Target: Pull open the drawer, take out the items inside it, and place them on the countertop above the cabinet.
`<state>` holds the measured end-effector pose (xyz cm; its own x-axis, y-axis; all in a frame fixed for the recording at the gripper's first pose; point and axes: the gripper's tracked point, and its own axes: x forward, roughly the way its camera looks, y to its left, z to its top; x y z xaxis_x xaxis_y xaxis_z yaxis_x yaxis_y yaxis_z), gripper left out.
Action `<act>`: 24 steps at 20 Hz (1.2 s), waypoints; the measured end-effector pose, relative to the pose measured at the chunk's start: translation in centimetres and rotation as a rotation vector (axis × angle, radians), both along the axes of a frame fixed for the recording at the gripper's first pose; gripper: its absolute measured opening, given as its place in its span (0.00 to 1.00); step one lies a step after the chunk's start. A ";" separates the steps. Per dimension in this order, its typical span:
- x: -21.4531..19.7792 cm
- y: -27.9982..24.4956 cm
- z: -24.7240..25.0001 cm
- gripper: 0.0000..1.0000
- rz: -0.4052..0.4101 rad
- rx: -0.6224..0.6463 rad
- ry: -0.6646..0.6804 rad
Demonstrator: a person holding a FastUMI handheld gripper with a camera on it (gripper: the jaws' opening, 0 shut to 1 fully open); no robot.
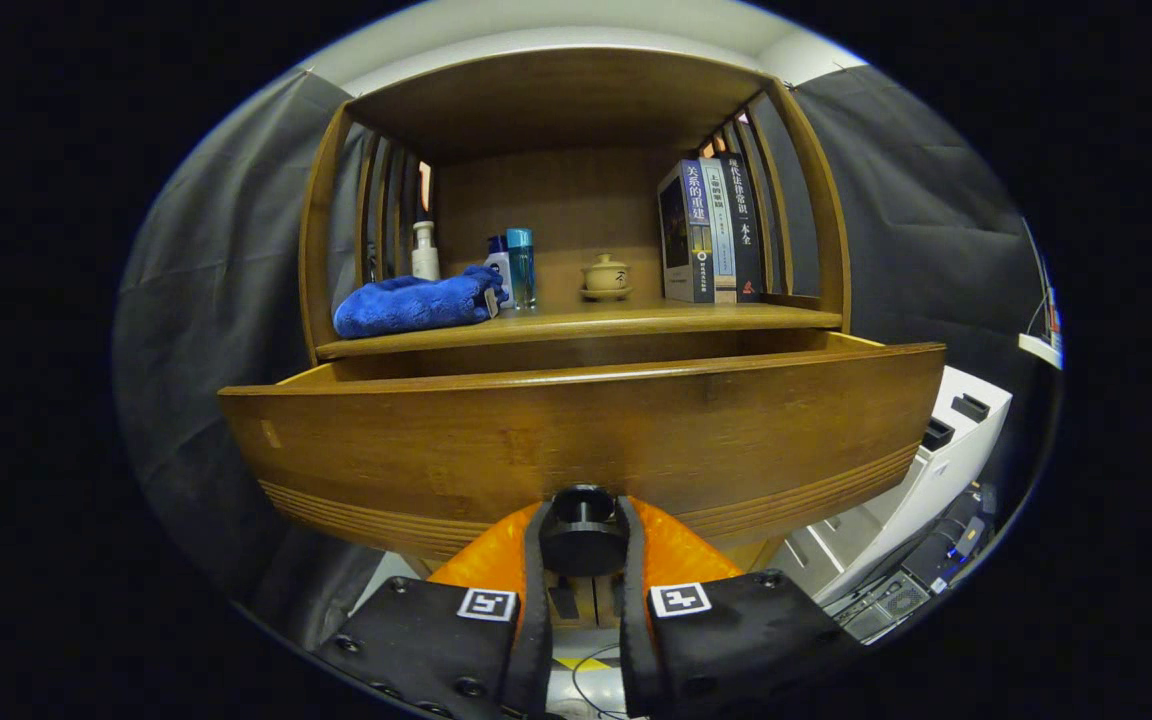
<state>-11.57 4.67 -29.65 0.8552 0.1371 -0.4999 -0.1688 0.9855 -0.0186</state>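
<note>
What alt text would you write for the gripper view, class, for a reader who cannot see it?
The gripper is shut on the knob of a pulled-out wooden drawer. On the countertop above sit a blue towel, bottles, a small teapot and books.

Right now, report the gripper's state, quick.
Gripper: fingers closed on the drawer knob, one on each side; the drawer stands pulled out below the countertop.

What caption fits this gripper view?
Hand-held gripper shut on the knob of the pulled-out wooden drawer.
</note>
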 end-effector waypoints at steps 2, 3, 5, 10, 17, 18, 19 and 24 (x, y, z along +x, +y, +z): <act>-1.1 -0.3 0.0 0.36 -0.008 -0.003 0.014; -1.7 -0.4 0.0 0.35 -0.011 -0.006 0.021; -3.0 -0.6 0.1 0.36 -0.012 -0.003 0.032; -5.5 -0.8 0.4 0.35 -0.002 -0.017 0.055; -5.9 -1.3 1.6 0.61 -0.016 -0.011 0.070; -5.8 -1.6 2.6 0.74 -0.021 -0.008 0.056; -5.7 -1.6 3.6 0.87 -0.027 0.009 0.044; -4.4 -1.0 8.8 1.00 -0.047 0.115 0.000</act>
